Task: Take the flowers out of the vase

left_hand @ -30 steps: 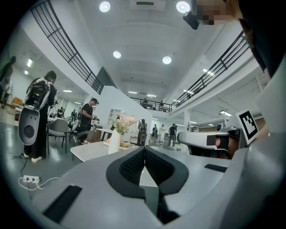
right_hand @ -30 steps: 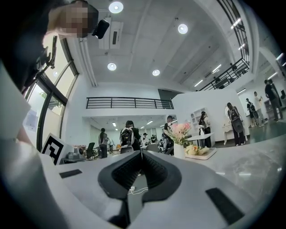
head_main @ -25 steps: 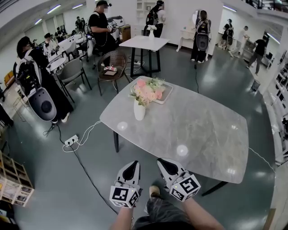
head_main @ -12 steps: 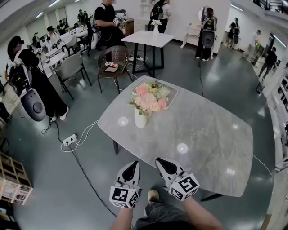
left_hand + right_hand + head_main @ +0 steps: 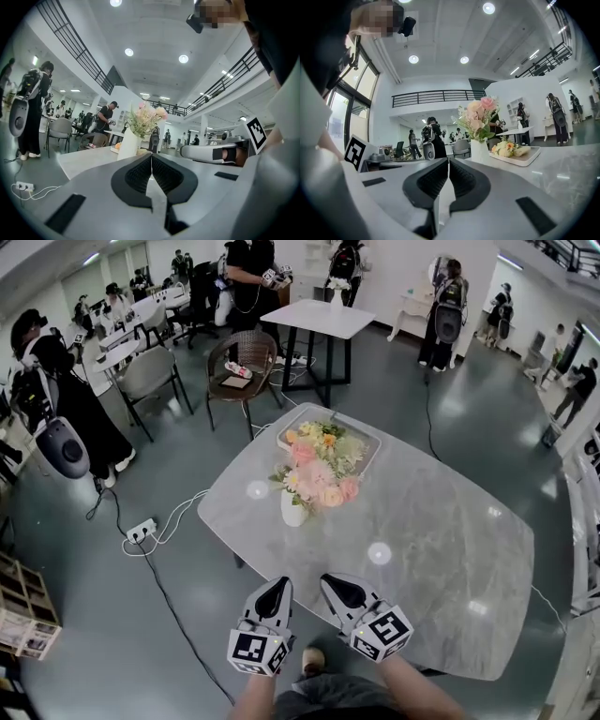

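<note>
1. Landmark: a glossy grey marble-patterned table [image 5: 441,549], a rounded rectangle, faintly veined, with round lamp reflections on its top.
2. Near the table's left edge: a small white smooth-glazed vase [image 5: 293,509], upright, narrowing toward the neck.
3. In that vase, above the tabletop: a soft, domed bunch of pink, peach and cream flowers [image 5: 319,479] with green leaves, stems down in the neck, not yet taken out.
4. At the table's far corner, just beyond the vase: a shallow white rectangular tray [image 5: 374,442] with rounded corners, holding loose yellow, orange and cream blooms [image 5: 323,439].
5. At the table's near edge, well apart from the vase: the left gripper [image 5: 274,589], light grey plastic with black ribbed pads, clenched pad against pad, nothing between, aimed toward the vase.
6. Just beside it at the same near edge: the right gripper [image 5: 335,585], same grey shell, ribbed pads likewise pressed together, empty.
7. Behind the jaws, nearer the person than the table: one white cube with black square markers per gripper, left [image 5: 258,650] and right [image 5: 382,632].
</note>
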Demonstrator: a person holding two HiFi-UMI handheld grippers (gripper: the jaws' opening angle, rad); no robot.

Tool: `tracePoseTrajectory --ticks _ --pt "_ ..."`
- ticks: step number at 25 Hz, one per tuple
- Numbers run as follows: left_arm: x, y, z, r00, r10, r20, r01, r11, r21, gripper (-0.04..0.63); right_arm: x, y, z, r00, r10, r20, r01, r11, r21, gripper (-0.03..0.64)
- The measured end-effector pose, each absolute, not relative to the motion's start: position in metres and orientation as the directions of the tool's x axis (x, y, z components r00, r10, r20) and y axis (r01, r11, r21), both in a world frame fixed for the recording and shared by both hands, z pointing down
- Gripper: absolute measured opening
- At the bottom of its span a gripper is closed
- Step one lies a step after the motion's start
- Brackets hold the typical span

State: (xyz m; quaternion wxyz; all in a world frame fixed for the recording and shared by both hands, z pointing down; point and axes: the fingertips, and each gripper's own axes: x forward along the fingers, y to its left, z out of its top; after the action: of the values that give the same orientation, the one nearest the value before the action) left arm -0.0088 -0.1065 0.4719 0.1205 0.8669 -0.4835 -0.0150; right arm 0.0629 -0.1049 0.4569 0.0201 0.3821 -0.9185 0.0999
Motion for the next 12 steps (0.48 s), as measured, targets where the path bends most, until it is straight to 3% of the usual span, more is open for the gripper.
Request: tracePoseTrajectory --ticks 12 --pt "-0.001 -0.136 0.489 0.552 -0.83 0.075 -0.825 -0.531 0.194 0.015 0.055 -0.137 0.474 -0.724 -0.681 0.107 -0.689 0.708 -0.157 0.023"
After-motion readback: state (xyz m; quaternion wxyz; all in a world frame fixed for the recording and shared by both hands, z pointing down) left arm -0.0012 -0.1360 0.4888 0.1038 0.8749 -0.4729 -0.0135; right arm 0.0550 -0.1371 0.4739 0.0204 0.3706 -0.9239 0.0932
